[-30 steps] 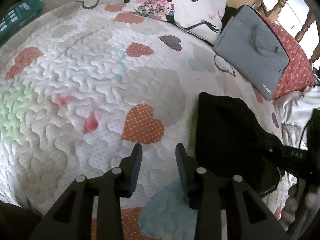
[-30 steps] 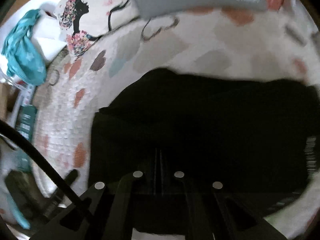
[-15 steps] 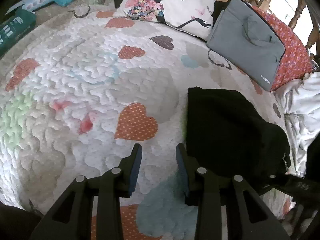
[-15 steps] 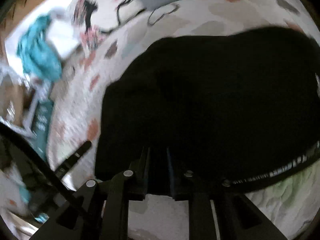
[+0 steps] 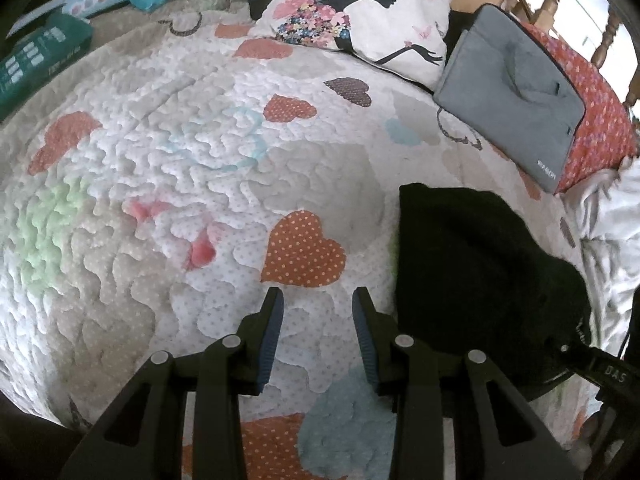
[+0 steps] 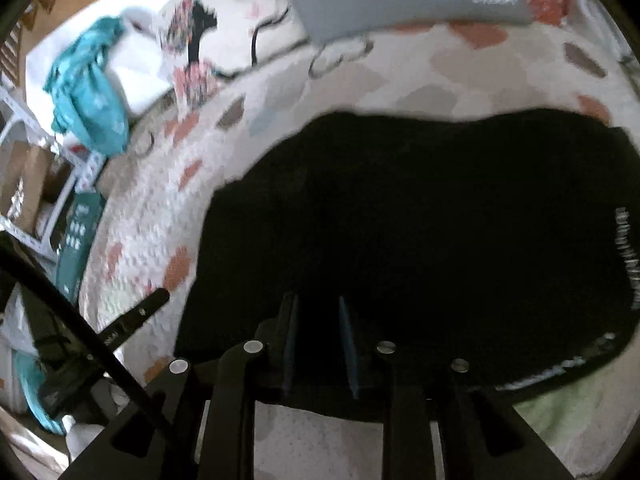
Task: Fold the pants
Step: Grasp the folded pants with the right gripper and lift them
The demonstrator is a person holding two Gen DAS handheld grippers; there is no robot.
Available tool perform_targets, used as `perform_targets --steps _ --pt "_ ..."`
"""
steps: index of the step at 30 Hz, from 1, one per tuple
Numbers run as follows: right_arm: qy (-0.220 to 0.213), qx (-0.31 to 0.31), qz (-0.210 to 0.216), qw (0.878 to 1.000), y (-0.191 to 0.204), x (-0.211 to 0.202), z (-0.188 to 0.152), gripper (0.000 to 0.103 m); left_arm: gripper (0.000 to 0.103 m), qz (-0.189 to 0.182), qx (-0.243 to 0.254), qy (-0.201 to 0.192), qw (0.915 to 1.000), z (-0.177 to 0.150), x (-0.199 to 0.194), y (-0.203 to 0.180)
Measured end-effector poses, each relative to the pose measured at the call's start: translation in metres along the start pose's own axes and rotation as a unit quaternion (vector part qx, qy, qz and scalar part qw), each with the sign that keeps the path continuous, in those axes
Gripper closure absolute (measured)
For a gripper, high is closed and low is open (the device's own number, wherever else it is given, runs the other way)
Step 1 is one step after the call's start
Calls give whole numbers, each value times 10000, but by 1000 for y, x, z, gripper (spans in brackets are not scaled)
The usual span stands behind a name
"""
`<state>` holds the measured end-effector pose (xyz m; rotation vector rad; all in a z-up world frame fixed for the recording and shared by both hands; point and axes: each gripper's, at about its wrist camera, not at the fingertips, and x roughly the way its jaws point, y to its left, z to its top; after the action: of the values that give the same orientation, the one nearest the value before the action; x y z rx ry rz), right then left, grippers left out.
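The black pants (image 5: 472, 264) lie folded in a flat bundle on the heart-patterned quilt (image 5: 200, 168), at the right of the left wrist view. In the right wrist view the pants (image 6: 420, 220) fill the middle, with white waistband lettering at the right edge. My left gripper (image 5: 318, 300) is open and empty over bare quilt, just left of the pants. My right gripper (image 6: 316, 304) is open, its fingers apart over the near edge of the pants, holding nothing.
A grey laptop sleeve (image 5: 516, 92) lies on a red floral cushion (image 5: 600, 112) at the back right. A printed pillow (image 5: 360, 12) lies behind. A teal cloth (image 6: 88, 88) and a green box (image 5: 36, 60) sit at the far left. White bedding (image 5: 612, 220) bunches right.
My right gripper has opened and let go of the pants, and pulled back toward their near edge. The pants now lie flat. My left gripper stays open and has shifted slightly.
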<state>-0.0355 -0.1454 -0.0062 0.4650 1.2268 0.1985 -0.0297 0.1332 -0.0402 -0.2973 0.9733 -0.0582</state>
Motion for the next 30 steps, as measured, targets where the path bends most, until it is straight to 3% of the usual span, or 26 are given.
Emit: perform_targets --steps 1,7,10,12,15,17,18,20,22,24,28,30 --pt "1 -3 -15 10000 2 -3 -3 97 69 37 28 -1 10000 -1 0 0" --pt "-80 365 47 9993 -10 -37 -23 100 69 -58 -38 94 9999 1 6 -1" --pt "183 510 -358 9979 -29 -18 -30 103 68 -70 76 109 9999 0 7 -7" --pt "120 726 -175 9971 -37 -21 -29 103 68 -75 100 96 9999 -1 5 -8" --pt "-487 421 -462 9969 -20 -49 -20 97 68 -39 34 49 10000 -1 3 -3" --pt "-718 220 -266 9968 -5 -60 -10 94 68 -64 -33 101 9999 0 5 -2" --pt "-742 169 -140 9970 1 -60 -4 89 68 -67 -26 122 9999 0 6 -3" --pt "-650 86 85 9978 12 -48 10 65 68 -39 92 116 9999 -1 6 -8" --pt "-439 72 76 9990 16 -23 21 64 68 1 200 68 9998 -2 5 -11" --pt "96 178 -202 9996 7 17 29 64 68 72 263 7 9996 -3 3 -12" --pt "-134 42 -243 9996 7 0 37 64 68 100 242 5 9997 -2 3 -11" --pt "-892 29 -328 9955 4 -46 33 64 68 82 253 -52 9996 -1 1 -11"
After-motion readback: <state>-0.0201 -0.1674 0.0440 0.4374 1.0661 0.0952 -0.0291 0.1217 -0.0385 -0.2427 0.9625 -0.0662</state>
